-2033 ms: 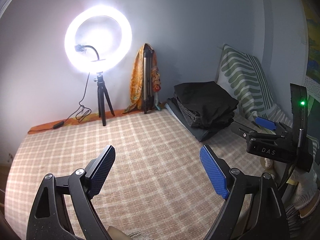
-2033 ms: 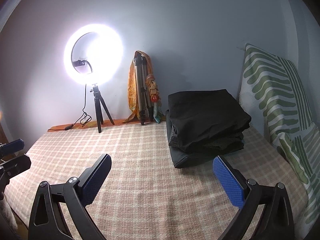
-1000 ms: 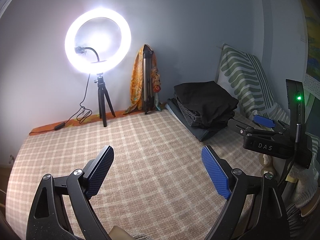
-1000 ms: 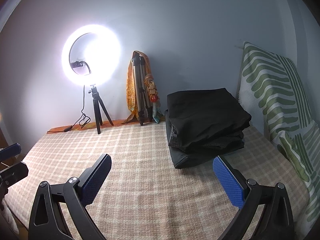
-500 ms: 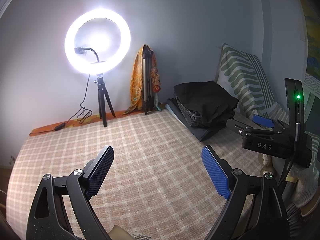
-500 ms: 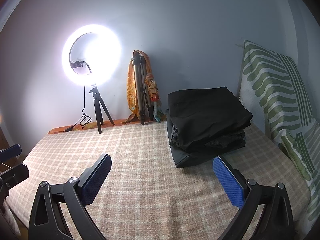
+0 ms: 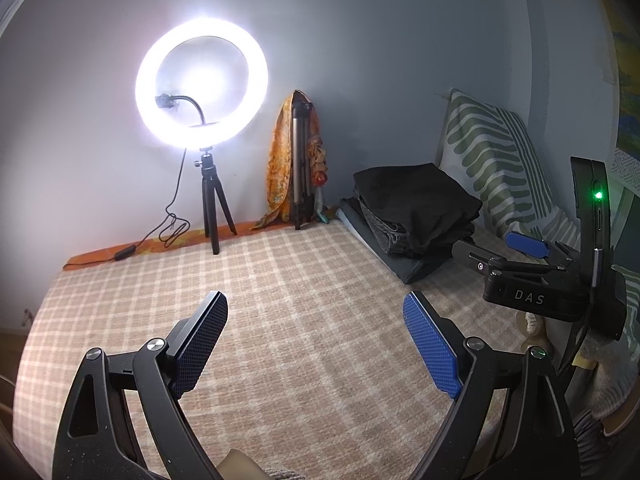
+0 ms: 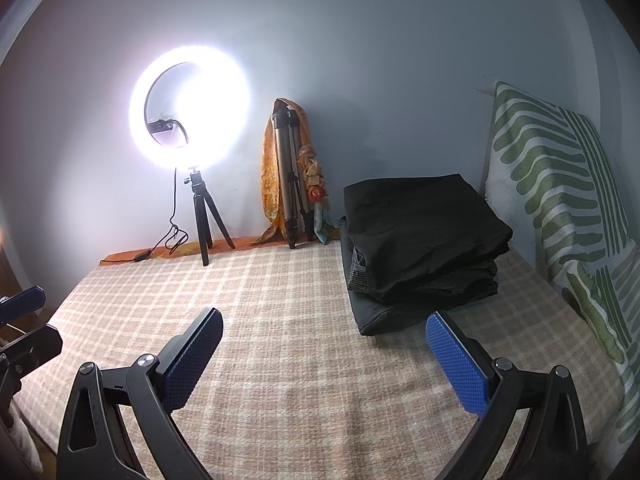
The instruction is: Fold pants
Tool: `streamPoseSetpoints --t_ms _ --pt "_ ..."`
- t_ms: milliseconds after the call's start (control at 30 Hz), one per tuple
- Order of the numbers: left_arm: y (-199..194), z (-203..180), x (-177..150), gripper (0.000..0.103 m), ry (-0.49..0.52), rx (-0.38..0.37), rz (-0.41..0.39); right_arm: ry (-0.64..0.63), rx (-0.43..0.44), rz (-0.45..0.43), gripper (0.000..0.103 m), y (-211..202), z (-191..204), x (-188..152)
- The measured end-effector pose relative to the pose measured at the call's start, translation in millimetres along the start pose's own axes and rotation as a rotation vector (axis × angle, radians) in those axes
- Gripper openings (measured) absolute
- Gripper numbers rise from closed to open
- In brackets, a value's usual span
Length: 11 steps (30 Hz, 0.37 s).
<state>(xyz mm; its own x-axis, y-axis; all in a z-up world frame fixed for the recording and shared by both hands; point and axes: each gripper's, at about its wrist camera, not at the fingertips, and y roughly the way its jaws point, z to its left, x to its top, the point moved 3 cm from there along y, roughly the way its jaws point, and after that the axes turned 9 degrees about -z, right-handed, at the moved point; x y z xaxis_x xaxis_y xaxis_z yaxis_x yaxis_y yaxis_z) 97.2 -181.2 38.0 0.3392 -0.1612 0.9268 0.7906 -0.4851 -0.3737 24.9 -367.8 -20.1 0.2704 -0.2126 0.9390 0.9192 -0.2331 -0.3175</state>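
Note:
A stack of folded dark pants (image 8: 424,240) lies at the far right of the bed on a grey folded cloth; it also shows in the left wrist view (image 7: 416,208). My left gripper (image 7: 316,340) is open and empty above the checked blanket (image 7: 300,280). My right gripper (image 8: 324,356) is open and empty, its right finger just short of the stack. The right gripper also shows in the left wrist view (image 7: 520,256), near the stack's front right.
A lit ring light on a small tripod (image 8: 192,120) stands at the back left. A folded tripod with an orange scarf (image 8: 292,184) leans on the wall. A green-striped pillow (image 8: 560,200) stands at the right. The bed's edge (image 8: 52,308) is at the left.
The right gripper has shifted slightly to the left and a little closer to the pants stack. The left gripper has barely moved. Both stay open.

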Motion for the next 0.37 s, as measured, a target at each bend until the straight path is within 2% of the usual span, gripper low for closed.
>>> streamPoseSetpoints --t_ms 367 --pt "0.2 3.1 -0.4 0.09 -0.001 0.008 0.002 -0.001 0.017 0.008 0.103 4.2 8.0 -0.3"
